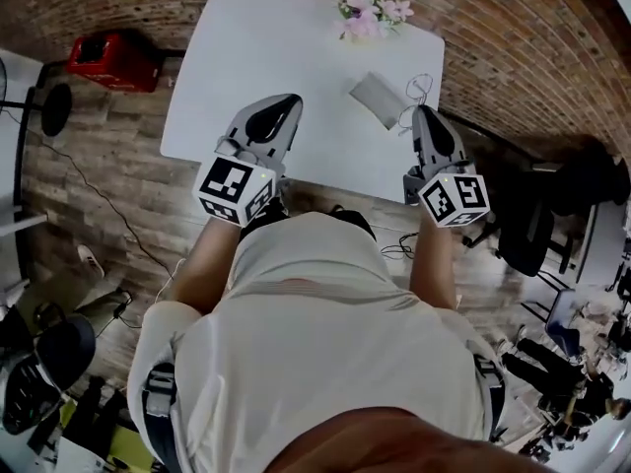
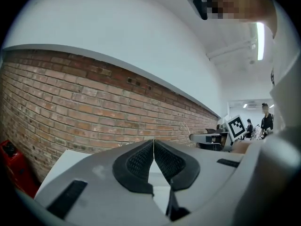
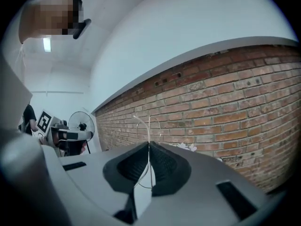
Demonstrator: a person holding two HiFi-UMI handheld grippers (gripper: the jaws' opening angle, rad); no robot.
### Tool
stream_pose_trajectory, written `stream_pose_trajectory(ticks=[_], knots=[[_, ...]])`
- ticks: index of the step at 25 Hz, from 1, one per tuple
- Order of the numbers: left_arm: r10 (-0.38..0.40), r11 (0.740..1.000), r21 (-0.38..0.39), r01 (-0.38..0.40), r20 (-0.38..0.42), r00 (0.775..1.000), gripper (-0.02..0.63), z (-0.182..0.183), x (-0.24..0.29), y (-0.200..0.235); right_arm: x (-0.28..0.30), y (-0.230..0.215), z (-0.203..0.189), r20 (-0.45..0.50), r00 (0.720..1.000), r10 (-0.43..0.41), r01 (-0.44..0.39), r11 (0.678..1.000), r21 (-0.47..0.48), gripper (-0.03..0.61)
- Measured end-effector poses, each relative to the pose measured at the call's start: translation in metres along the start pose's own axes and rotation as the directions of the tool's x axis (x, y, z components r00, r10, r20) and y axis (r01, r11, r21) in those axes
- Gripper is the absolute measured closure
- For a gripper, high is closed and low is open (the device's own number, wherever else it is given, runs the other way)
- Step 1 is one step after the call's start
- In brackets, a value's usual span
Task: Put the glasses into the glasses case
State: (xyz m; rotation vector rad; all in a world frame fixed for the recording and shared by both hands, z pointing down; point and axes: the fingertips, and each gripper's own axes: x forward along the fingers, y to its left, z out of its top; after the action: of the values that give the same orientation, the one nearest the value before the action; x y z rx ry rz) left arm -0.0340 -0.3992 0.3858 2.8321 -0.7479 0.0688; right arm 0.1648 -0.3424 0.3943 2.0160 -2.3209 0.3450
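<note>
Thin wire-frame glasses (image 3: 149, 126) stick up out of my right gripper (image 3: 148, 144), which is shut on them. In the head view the glasses (image 1: 420, 88) show as faint wire just beyond the right gripper (image 1: 422, 112), held over the right part of the white table (image 1: 256, 57). The grey glasses case (image 1: 379, 99) lies flat on the table just left of that gripper. My left gripper (image 1: 292, 101) hovers over the table's near left part, shut with nothing between its pads (image 2: 154, 141).
Pink and white flowers (image 1: 370, 13) stand at the table's far edge. A red box (image 1: 113, 62) sits on the wooden floor to the left. A brick wall runs behind the table. A fan (image 3: 81, 125) stands off to the left.
</note>
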Motion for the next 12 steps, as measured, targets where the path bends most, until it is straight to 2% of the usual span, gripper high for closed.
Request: stream_pose_trajectory(ticks=[5,9,12], knots=[[-0.029,0.999,-0.029,0.028,-0.035,0.999,0.595,-0.01,0.01,0.024,0.008,0.0,-0.01,-0.049,0.998,-0.047,0.046,0.999,-0.02,0.518],[-0.015,1.0,-0.028,0.014,-0.047,0.999,0.595,-0.013,0.023,0.017,0.012,-0.021,-0.014,-0.09,0.994,-0.063,0.056,0.995,-0.078,0.517],[0.011,1.0,0.0,-0.011,-0.049,0.999,0.596,-0.013,0.029,0.003,0.019,-0.034,-0.023,-0.153,0.987,-0.049,0.025,0.987,-0.156,0.518]])
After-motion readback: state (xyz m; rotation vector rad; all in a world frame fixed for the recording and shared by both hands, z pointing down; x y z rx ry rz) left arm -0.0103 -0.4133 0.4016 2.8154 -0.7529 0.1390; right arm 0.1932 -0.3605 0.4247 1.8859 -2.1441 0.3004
